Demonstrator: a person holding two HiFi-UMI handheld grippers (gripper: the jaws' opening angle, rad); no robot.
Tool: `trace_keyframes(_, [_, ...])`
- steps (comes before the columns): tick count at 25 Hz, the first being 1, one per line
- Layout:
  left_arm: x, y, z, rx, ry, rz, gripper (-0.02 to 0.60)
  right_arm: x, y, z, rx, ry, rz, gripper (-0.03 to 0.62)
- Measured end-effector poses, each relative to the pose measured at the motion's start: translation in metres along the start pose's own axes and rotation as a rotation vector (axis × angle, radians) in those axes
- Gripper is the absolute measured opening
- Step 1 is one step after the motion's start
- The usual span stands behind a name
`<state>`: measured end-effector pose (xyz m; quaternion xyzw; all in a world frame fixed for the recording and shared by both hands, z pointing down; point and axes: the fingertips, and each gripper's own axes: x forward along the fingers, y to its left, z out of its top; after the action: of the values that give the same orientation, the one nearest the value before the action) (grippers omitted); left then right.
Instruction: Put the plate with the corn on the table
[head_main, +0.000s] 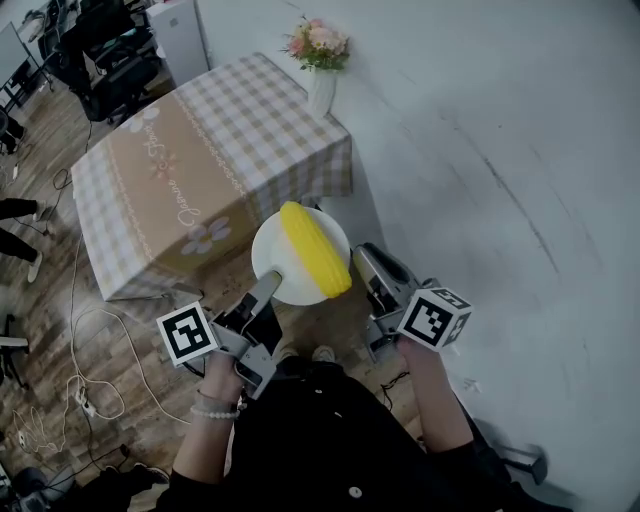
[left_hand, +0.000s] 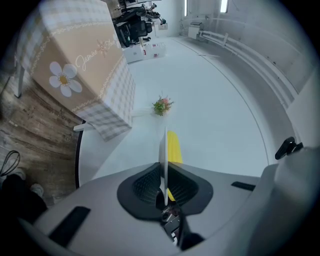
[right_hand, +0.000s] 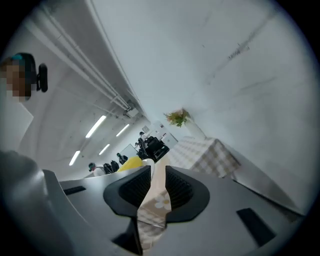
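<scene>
The round white plate, carrying the yellow corn cob, hangs in the air short of the checked-cloth table. The left gripper is clamped on its rim. The right gripper, jaws slightly parted, grips nothing. With only one edge held, any tilt could roll the cob off.

Right gripper fingers apart beside corn

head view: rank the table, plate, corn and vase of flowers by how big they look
1. table, by far the largest
2. plate
3. corn and vase of flowers: these look about alike. The vase stands farther from the camera, so I won't rank the two.
</scene>
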<state>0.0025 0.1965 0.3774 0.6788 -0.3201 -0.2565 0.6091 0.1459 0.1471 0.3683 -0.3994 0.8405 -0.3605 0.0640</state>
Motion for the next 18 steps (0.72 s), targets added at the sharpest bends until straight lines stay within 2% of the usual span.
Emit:
trace_keyframes(4, [0.0, 0.0, -0.001, -0.004, 0.008, -0.006, 0.032, 0.009, 0.004, -0.005, 0.113, 0.01, 0.062, 0.106])
trace_keyframes(14, [0.0, 0.004, -0.002, -0.017, 0.028, -0.019, 0.034, 0.02, 0.015, -0.017, 0.202, 0.042, 0.158, 0.107])
trace_keyframes(18, [-0.002, 0.004, -0.002, -0.023, 0.034, -0.02, 0.033, 0.021, 0.022, -0.018, 0.202, 0.037, 0.173, 0.087])
